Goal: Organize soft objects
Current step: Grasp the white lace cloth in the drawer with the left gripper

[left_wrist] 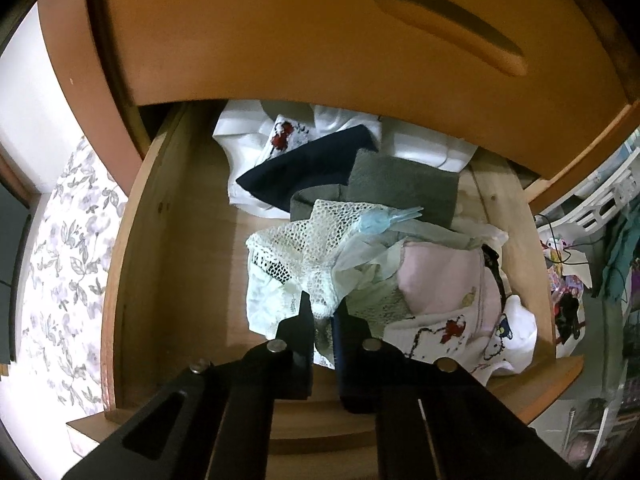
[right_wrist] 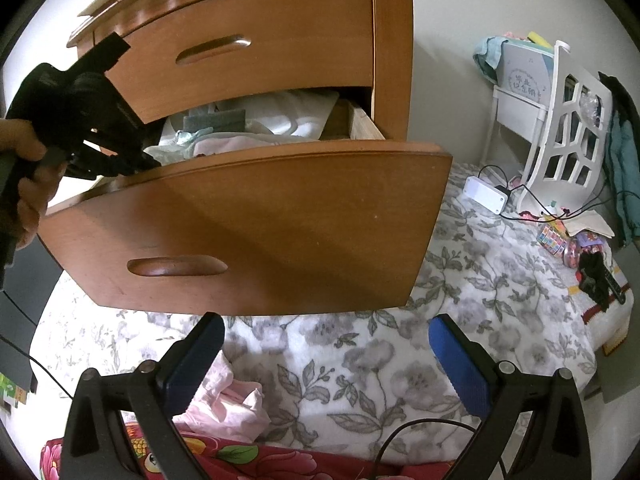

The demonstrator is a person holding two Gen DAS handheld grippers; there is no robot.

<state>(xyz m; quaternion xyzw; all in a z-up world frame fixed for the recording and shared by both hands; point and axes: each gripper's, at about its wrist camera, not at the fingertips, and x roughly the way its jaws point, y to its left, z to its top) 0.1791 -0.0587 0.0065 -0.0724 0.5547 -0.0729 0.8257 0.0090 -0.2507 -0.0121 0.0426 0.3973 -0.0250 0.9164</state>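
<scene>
An open wooden drawer (left_wrist: 168, 240) holds a heap of soft clothes. My left gripper (left_wrist: 322, 308) is shut on a white netted cloth (left_wrist: 308, 236) at the front of the heap; a pale blue clip (left_wrist: 386, 220) sits on top of it. Behind lie a navy cloth (left_wrist: 304, 164) and a grey towel (left_wrist: 404, 188). A pink garment (left_wrist: 440, 276) and a cartoon-print cloth (left_wrist: 480, 340) lie to the right. In the right wrist view the left gripper (right_wrist: 132, 160) reaches into the drawer (right_wrist: 260, 232), held by a hand (right_wrist: 28, 176). My right gripper (right_wrist: 326, 336) hangs open over the floral bedsheet (right_wrist: 360, 368), beside a pink cloth (right_wrist: 228, 400).
The closed upper drawer front (left_wrist: 320, 40) overhangs the back of the open one. On the bed to the right lie a white power strip (right_wrist: 484, 194), cables and small toys, with a white rack (right_wrist: 568, 128) behind. A red floral blanket (right_wrist: 240, 456) lies at the near edge.
</scene>
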